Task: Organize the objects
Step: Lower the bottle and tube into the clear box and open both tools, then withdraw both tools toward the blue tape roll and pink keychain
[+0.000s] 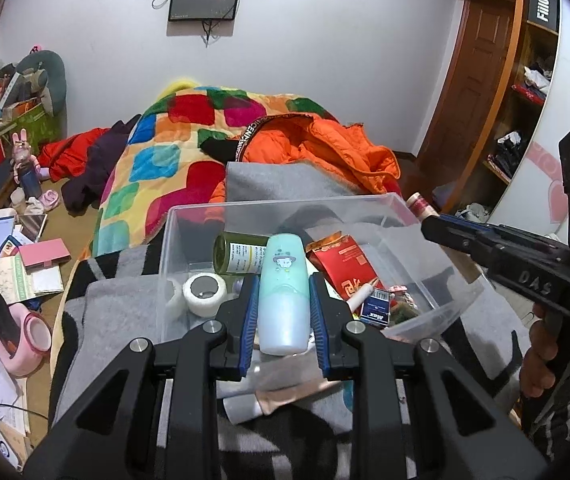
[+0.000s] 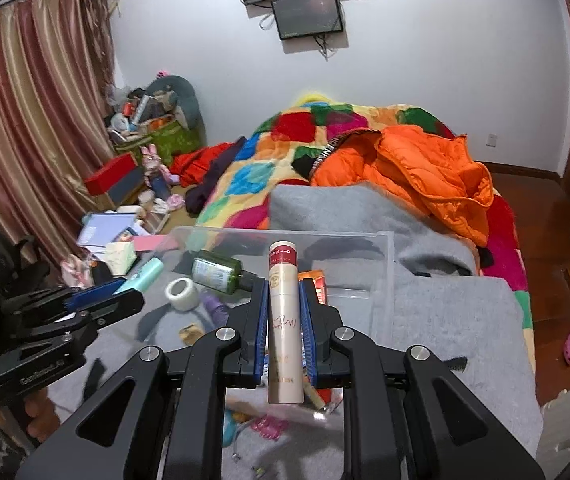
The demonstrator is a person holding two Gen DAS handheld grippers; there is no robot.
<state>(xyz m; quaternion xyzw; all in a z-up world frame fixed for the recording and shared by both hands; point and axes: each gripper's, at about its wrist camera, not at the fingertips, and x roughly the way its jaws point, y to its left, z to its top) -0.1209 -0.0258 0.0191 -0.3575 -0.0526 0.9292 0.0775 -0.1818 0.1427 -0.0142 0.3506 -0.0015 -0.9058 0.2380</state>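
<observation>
The left gripper [image 1: 283, 300] is clamped on a mint-green bottle [image 1: 283, 292], the right gripper [image 2: 283, 316] on a beige tube [image 2: 283, 320]; both point lengthwise toward the clear plastic bin [image 1: 285, 204] just ahead and below (already half full).

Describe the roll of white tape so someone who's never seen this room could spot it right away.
Find the clear plastic bin on the grey blanket at the near end of the bed. The roll of white tape lies inside, beside a dark green bottle; it's the only ring-shaped thing there.
</observation>
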